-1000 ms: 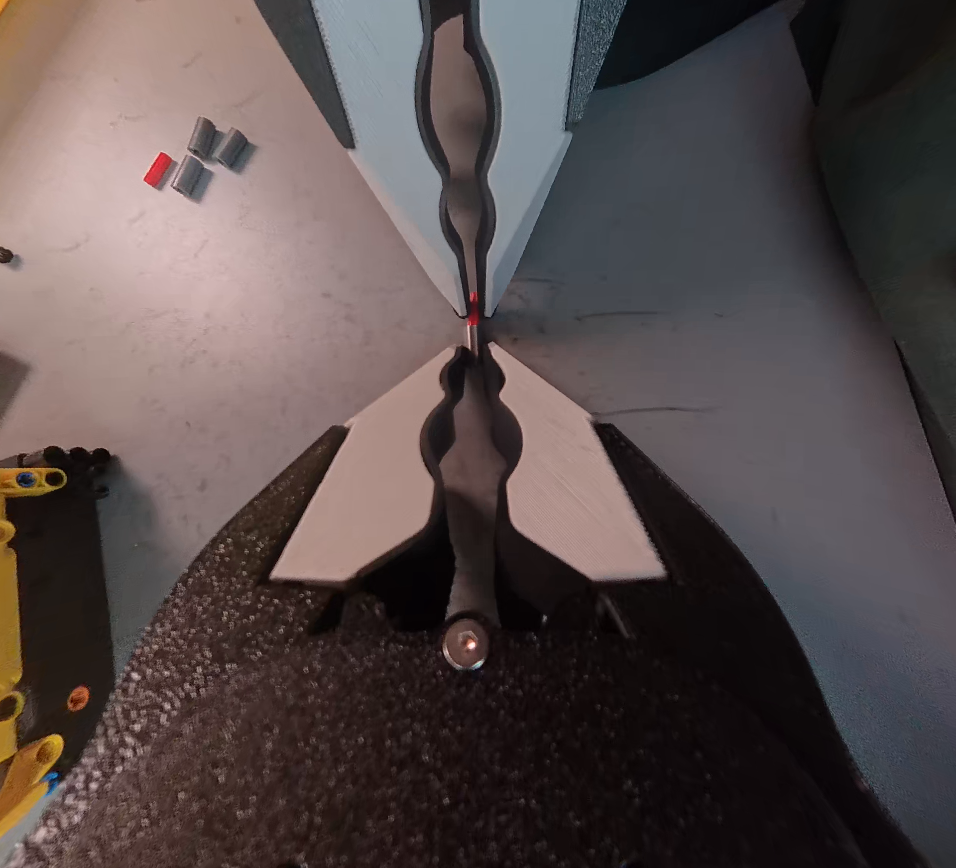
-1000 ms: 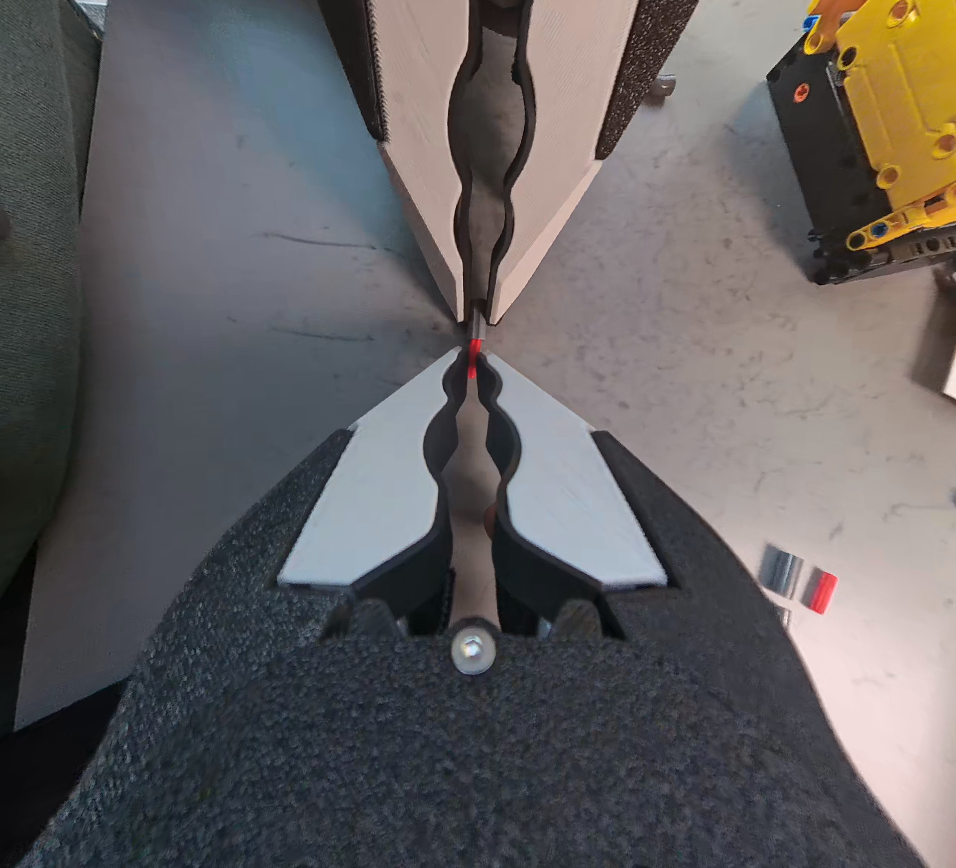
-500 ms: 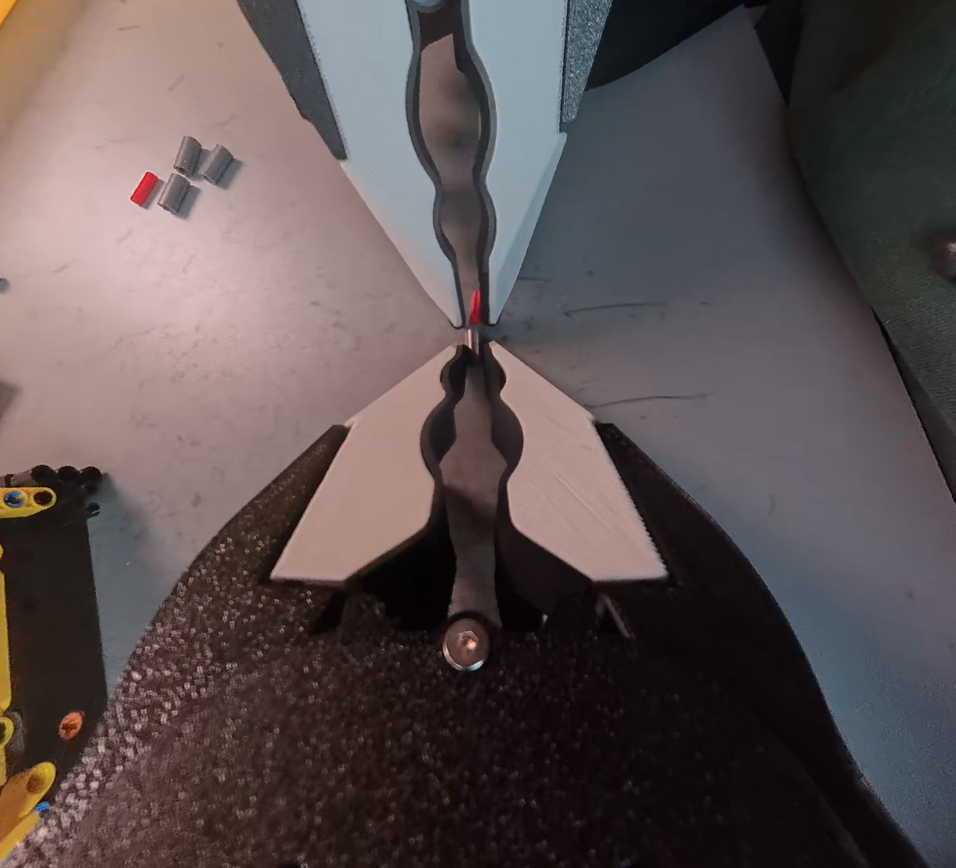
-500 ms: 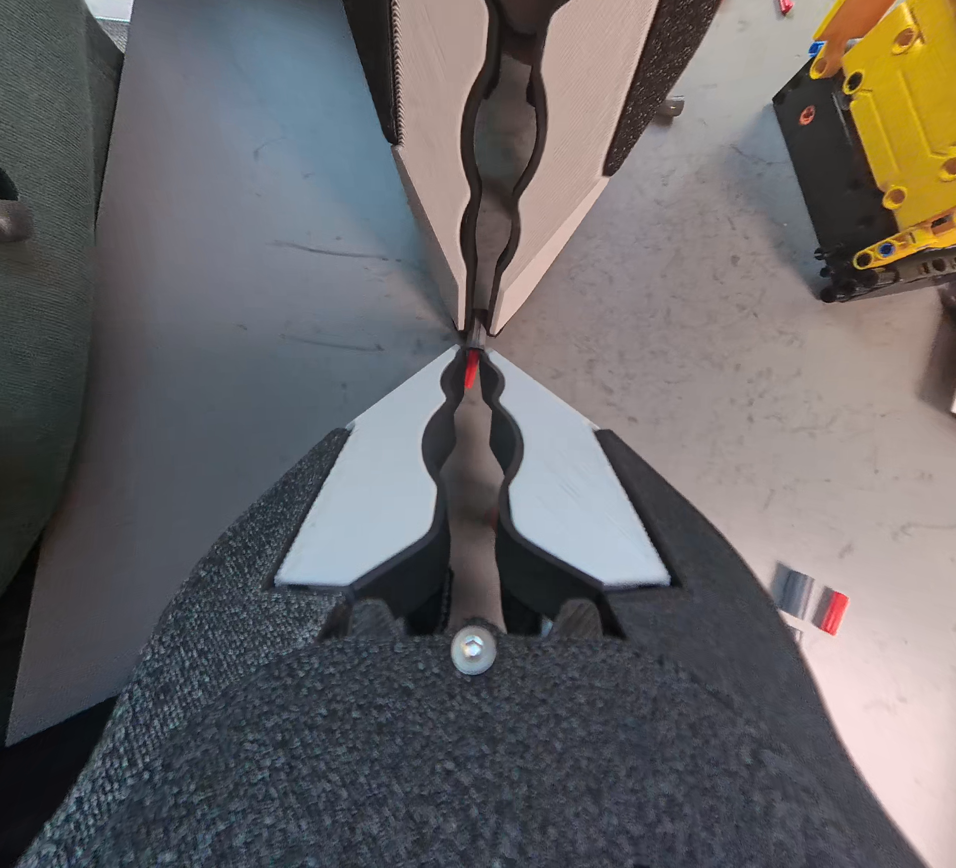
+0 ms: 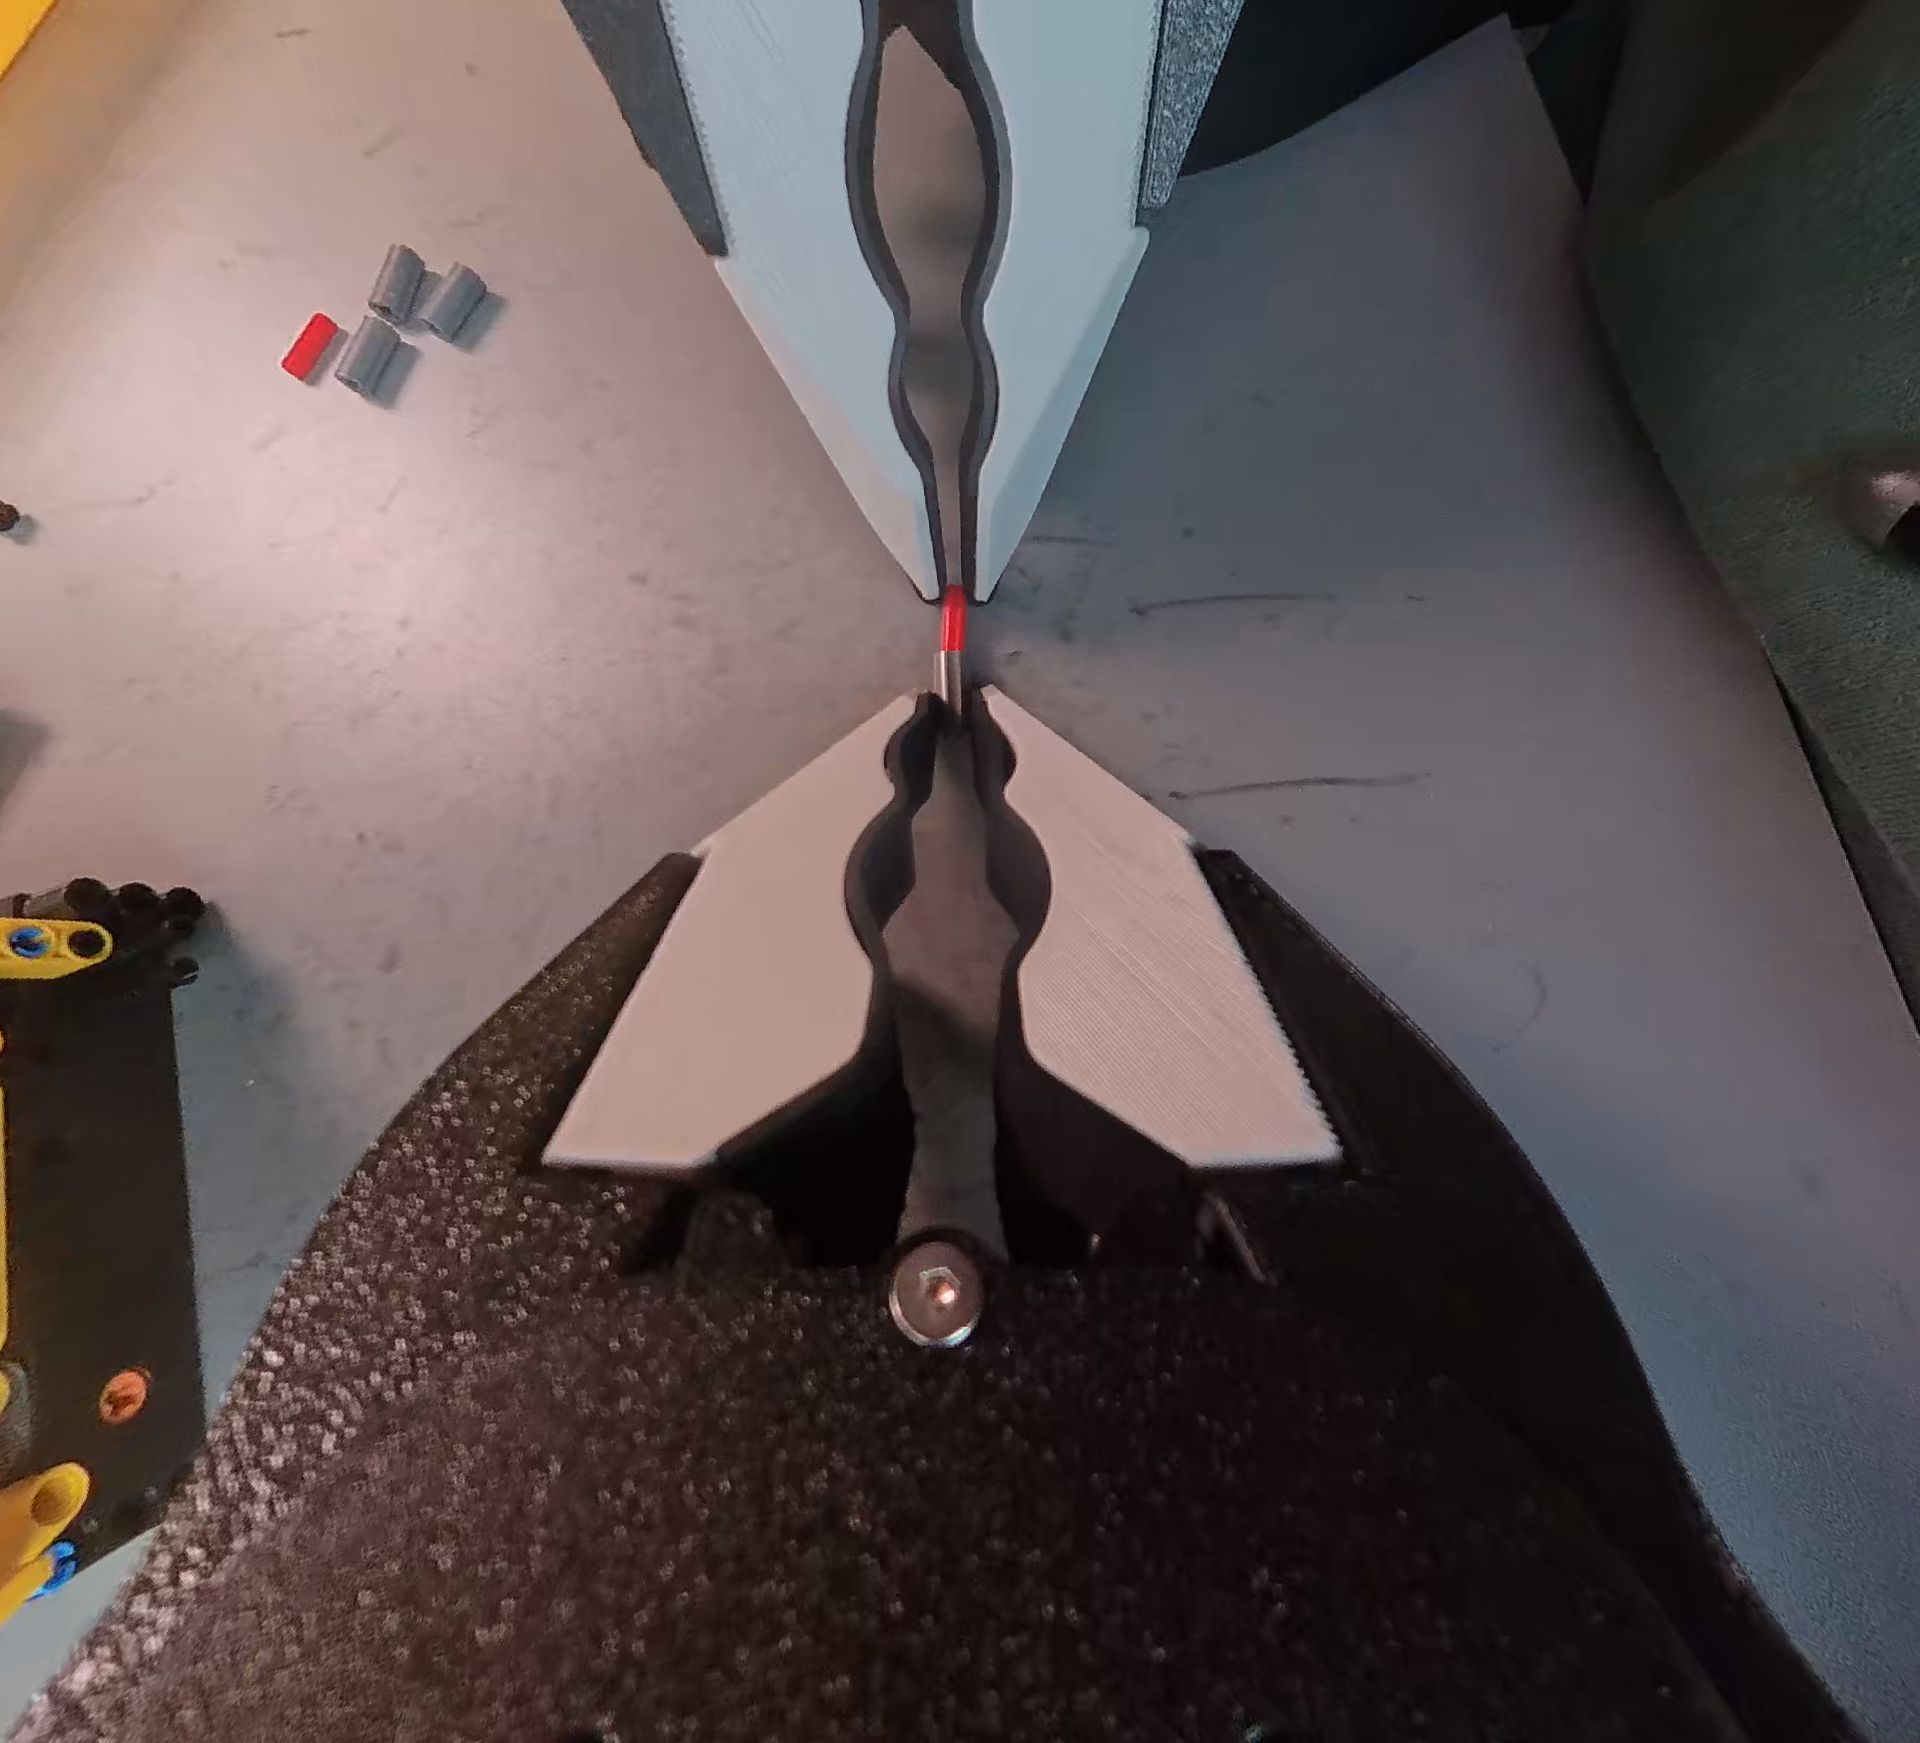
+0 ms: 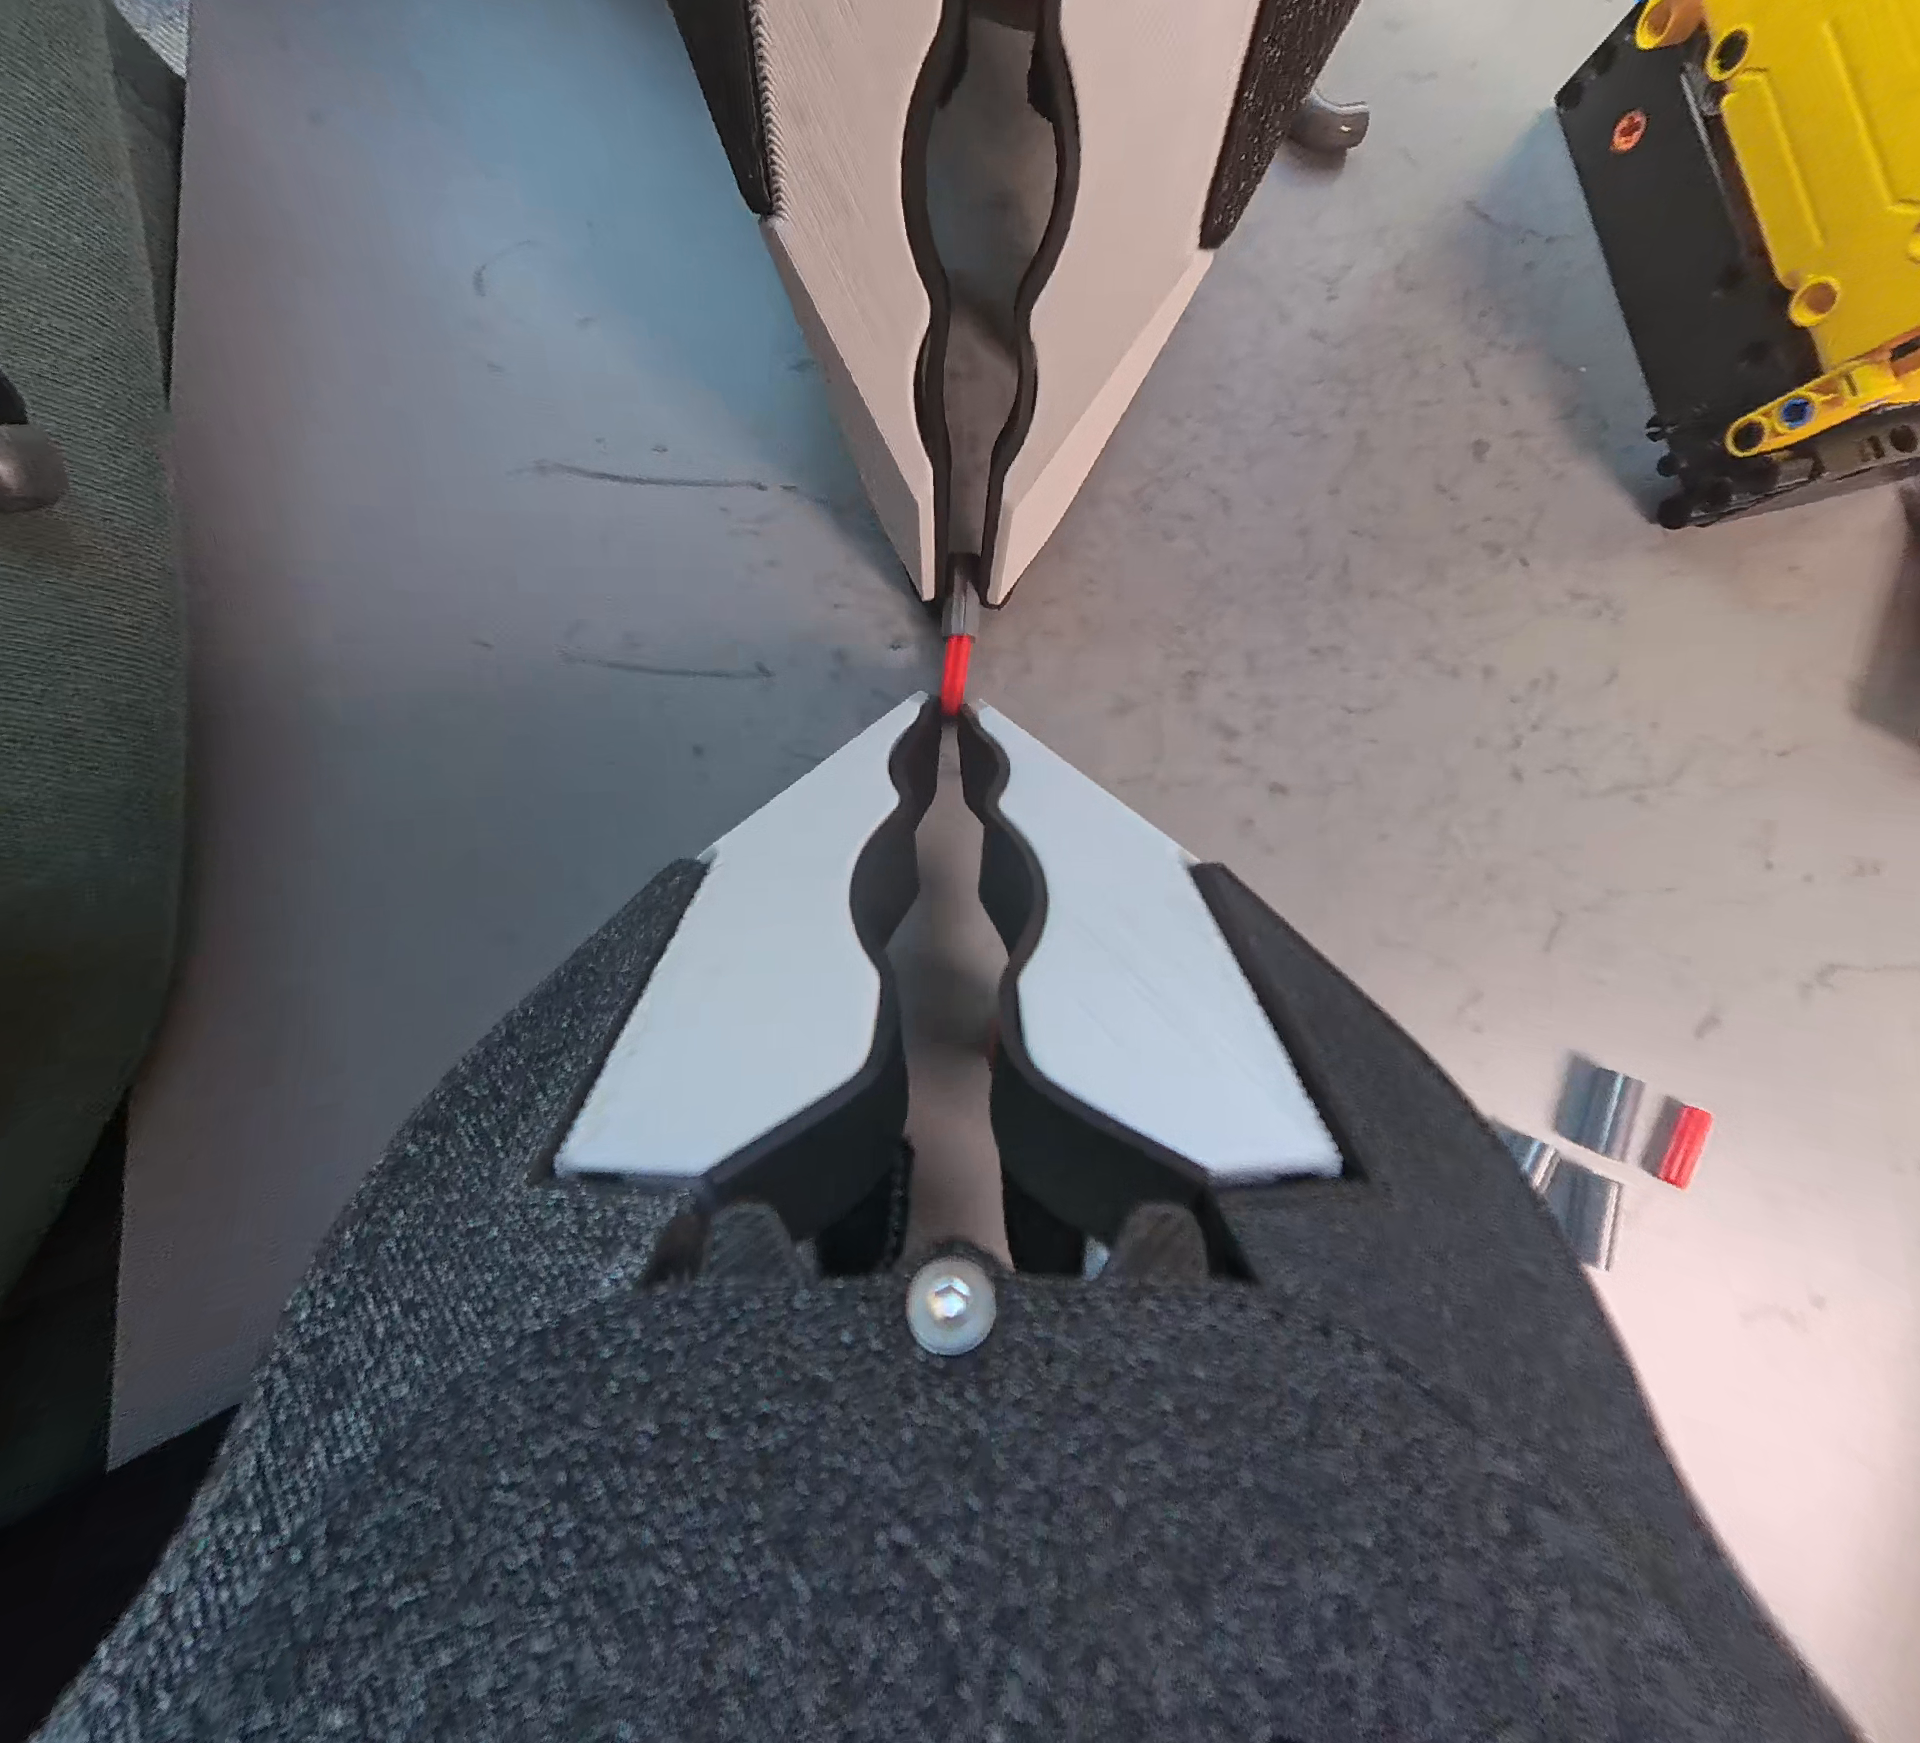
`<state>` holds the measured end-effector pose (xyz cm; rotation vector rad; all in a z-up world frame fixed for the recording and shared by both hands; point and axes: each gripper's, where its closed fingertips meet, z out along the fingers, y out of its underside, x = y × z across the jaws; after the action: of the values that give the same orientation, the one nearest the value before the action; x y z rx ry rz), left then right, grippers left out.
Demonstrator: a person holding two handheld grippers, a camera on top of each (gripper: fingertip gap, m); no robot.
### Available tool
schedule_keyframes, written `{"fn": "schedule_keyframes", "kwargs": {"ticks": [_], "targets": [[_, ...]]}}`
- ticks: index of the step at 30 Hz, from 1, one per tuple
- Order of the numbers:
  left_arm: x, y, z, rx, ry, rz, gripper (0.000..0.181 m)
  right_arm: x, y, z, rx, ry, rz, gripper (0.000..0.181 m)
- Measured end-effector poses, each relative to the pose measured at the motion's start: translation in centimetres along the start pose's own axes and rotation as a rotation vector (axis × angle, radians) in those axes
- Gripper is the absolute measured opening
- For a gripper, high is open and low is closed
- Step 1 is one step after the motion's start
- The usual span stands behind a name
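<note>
— What are the two grippers holding right now?

— They are meeting tip to tip above the grey table point(image 5: 1351, 498). The left gripper point(image 5: 948, 706) is pinching the grey sleeve point(image 5: 943, 670) at its very tips, and the right gripper point(image 6: 948, 714) is pinching the far end of the red pin point(image 6: 954, 673). Both pairs of fingers are closed down on these parts, with only the parts' width between them.

— Which way is the pin lying?

— Its long axis is running straight from one gripper to the other, in line with both sets of fingers. The red end is pointing toward the right gripper and the grey end toward the left one. Whether the pin is seated inside the sleeve or only butting against it, I cannot tell.

— How will it handle?

— It is looking light, stiff and smooth, so I judge it is likely to twist or slip at the fingertips. Each end is the only place to grip.

— Anything around?

— Loose grey sleeves point(image 5: 416, 317) and a spare red pin point(image 5: 312, 343) are lying well apart on the left, and a yellow and black brick model point(image 6: 1787, 187) is sitting farther off.
</note>
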<state>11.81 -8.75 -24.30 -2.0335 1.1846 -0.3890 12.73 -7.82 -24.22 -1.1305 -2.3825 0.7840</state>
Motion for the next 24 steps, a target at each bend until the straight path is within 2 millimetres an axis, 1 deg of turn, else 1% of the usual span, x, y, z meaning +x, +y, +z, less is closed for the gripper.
{"fn": "schedule_keyframes", "kwargs": {"ticks": [11, 14, 24], "targets": [[0.39, -0.12, 0.07, -0.031, 0.011, 0.063, 0.004, -0.12, -0.26, 0.11, -0.028, -0.051, -0.078, 0.000], [0.45, -0.27, 0.17, -0.034, 0.003, 0.055, 0.004, -0.48, -0.69, 0.37, -0.015, -0.084, -0.053, 0.000], [0.53, -0.29, 0.22, -0.037, -0.022, 0.036, 0.004, -0.33, -0.85, 0.49, 0.022, -0.026, 0.022, 0.000]]}}
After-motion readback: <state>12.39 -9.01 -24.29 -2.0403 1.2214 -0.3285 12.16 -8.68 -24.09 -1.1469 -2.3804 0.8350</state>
